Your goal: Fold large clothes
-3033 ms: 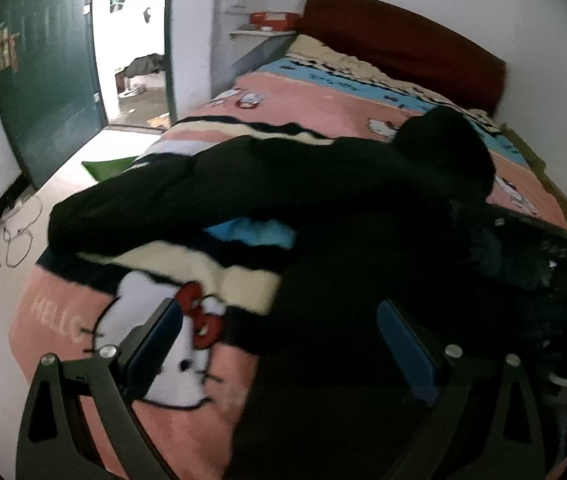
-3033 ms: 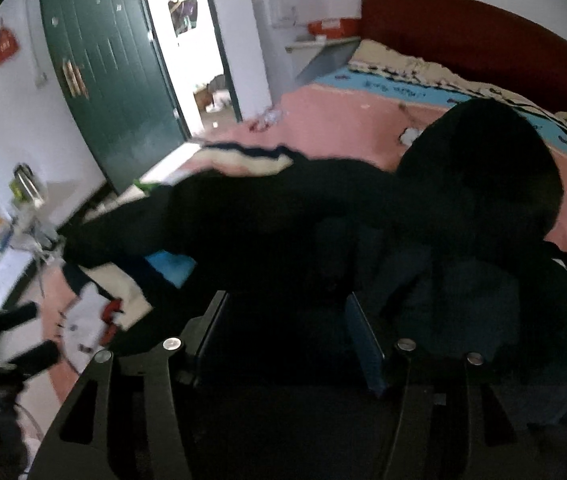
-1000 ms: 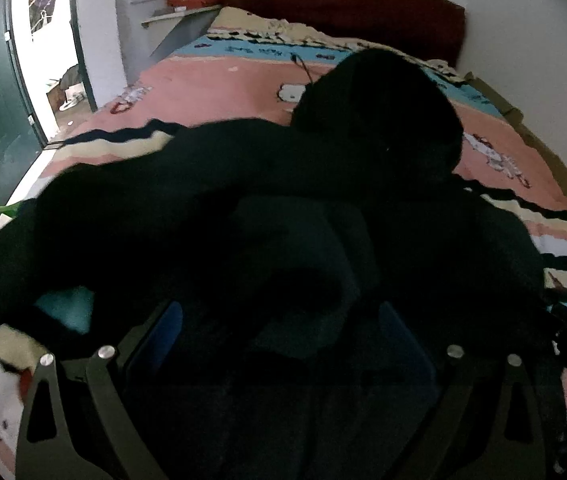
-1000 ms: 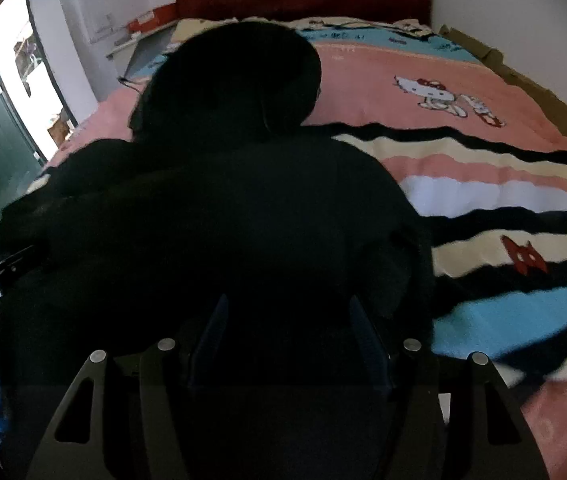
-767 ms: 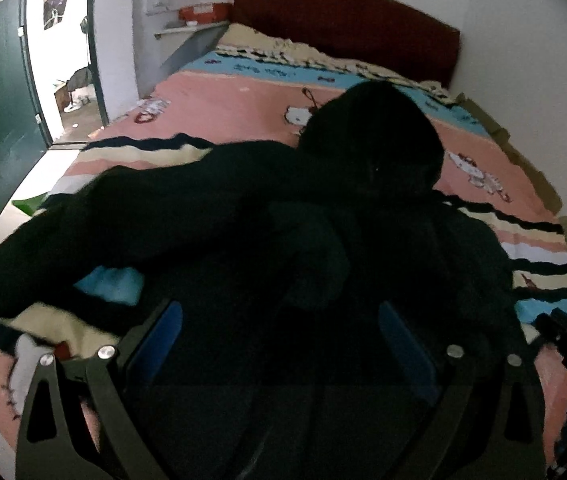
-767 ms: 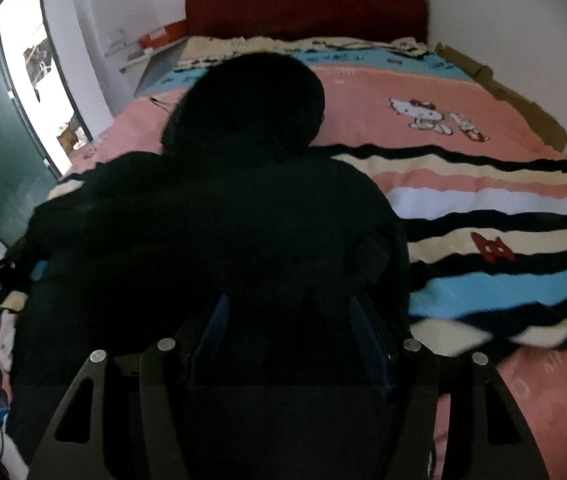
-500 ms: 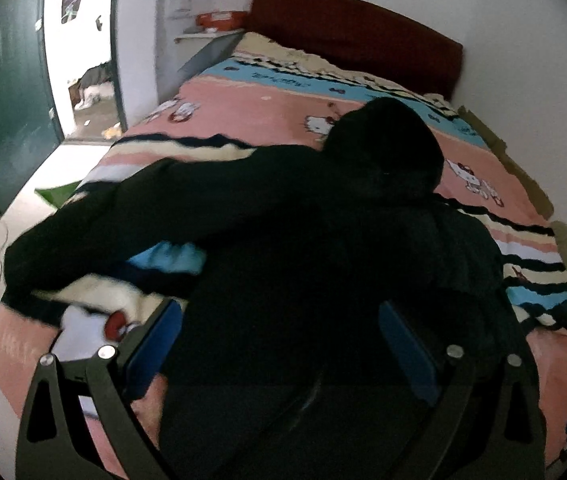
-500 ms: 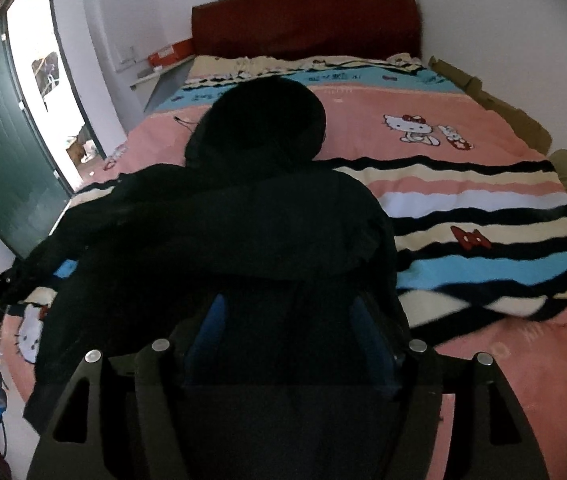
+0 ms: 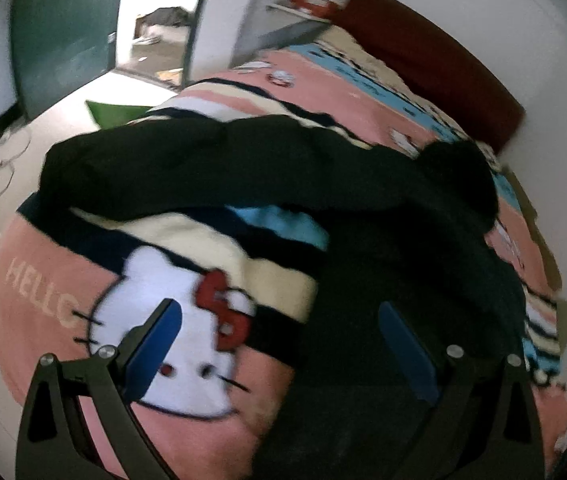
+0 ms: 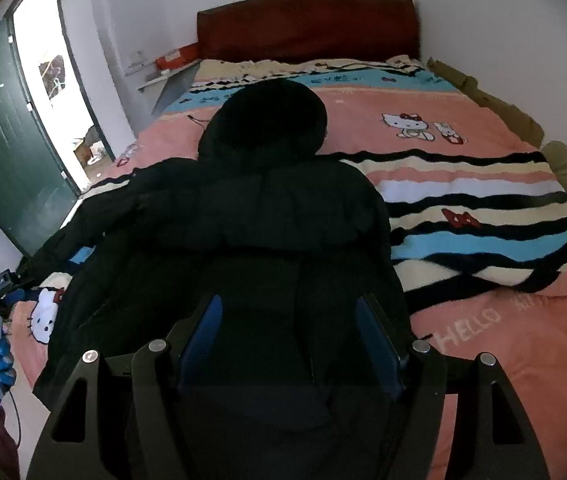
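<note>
Black hooded puffer jacket (image 10: 267, 216) lies spread on the bed (image 10: 483, 208), on top of a pink striped cartoon-cat blanket (image 9: 171, 320), hood (image 10: 267, 124) toward the red headboard (image 10: 307, 24). One sleeve (image 9: 155, 168) stretches out to the door side of the bed; the other side looks already tucked over the body, but black on black makes it hard to be sure.

Handling, my guess: soft, puffy, bulky, light for its size. The shell is probably slick, so a shallow pinch could slip. Padding will spring back, so folds need pressing down. Best hold is on a seam or edge: the sleeve cuff, the hem corner, or the shoulder line, not the fat middle.

My left gripper (image 9: 279, 344) is open, nothing between the blue pads, hanging over the blanket and the jacket's near edge. My right gripper (image 10: 291, 340) is open too, jaws apart over the lower body of the jacket, with no fabric pinched that I can make out.

Next I'd take the outstretched sleeve near the cuff with the left.
</note>
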Motion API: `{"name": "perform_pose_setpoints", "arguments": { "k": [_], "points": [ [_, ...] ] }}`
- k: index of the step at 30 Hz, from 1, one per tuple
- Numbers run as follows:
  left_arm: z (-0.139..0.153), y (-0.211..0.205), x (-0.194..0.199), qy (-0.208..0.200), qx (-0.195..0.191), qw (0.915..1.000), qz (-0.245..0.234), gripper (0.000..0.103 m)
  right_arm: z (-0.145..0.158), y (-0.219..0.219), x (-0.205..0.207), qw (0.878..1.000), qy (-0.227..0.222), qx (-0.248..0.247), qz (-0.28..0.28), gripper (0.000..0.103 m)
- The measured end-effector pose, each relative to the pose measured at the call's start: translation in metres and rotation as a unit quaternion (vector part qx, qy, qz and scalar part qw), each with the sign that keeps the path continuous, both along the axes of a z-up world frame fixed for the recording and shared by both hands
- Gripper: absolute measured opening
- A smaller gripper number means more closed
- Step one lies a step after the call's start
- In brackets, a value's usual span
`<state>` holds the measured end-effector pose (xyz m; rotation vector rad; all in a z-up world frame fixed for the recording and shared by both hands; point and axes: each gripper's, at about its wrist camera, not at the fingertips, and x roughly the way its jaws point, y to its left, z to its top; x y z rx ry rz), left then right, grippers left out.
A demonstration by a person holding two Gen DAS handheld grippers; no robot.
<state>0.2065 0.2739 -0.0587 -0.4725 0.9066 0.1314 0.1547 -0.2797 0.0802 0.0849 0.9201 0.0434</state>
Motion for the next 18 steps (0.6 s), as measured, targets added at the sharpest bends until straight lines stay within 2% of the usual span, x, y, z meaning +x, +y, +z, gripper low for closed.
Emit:
{"name": "perform_pose_setpoints", "arguments": {
  "k": [4,6,10,15,18],
  "points": [
    [-0.023,0.050,0.002,0.010,-0.034,0.9974,0.062,0.098,-0.008,0.002,0.004,1.000,0.010,-0.006,-0.003,0.069],
    [-0.036,0.082,0.000,0.013,-0.068,0.9928,0.098,0.098,-0.015,0.005,0.009,1.000,0.018,-0.005,-0.003,0.069],
    [-0.054,0.126,0.004,0.018,-0.097,0.9846,0.144,0.098,-0.026,0.013,0.022,1.000,0.031,-0.006,-0.001,0.069],
    [-0.081,0.167,0.015,0.022,-0.156,0.9666,0.202,0.097,-0.041,0.023,0.033,0.999,0.047,-0.002,0.006,0.069],
    [-0.090,0.185,0.019,0.003,-0.200,0.9484,0.246,0.097,-0.047,0.024,0.035,0.999,0.053,0.002,0.002,0.069]
  ]
}}
